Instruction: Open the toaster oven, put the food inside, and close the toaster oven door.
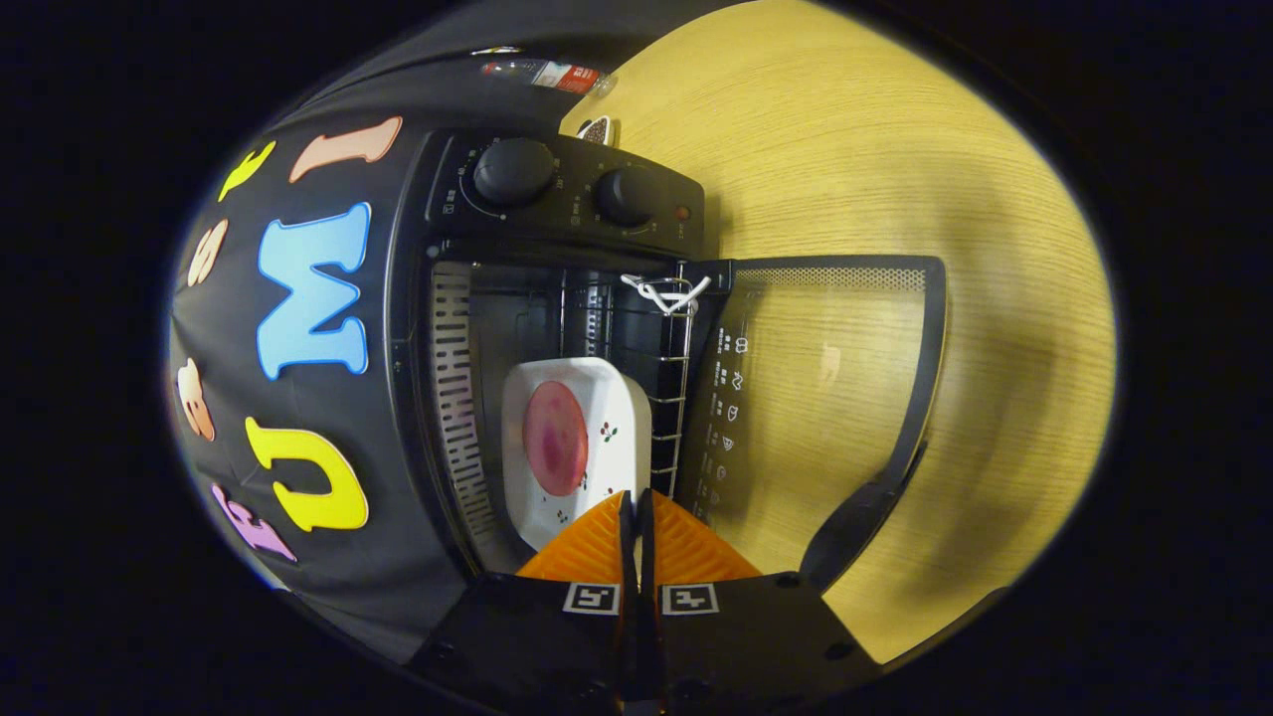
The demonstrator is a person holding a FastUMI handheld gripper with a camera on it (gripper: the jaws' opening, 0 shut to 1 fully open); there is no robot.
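Note:
The black toaster oven (pixel 557 189) stands open, its glass door (pixel 825 378) folded flat onto the table with the dark handle (pixel 895 467) at the far edge. A white dish (pixel 617 398) carrying a round pink slice of meat (pixel 555 438) sits in the oven mouth on the wire rack (pixel 668 398). My gripper (pixel 634 497) is at the dish's near rim. Its fingers are pressed almost together, with only a thin dark slit between them, and they pinch that rim.
Two round knobs (pixel 514 171) sit on the oven's control panel. A white hook (pixel 664 291) hangs on the rack's front bar. The wooden table (pixel 845 149) spreads beyond the door. A plastic bottle (pixel 547 73) lies behind the oven by the black cloth wall.

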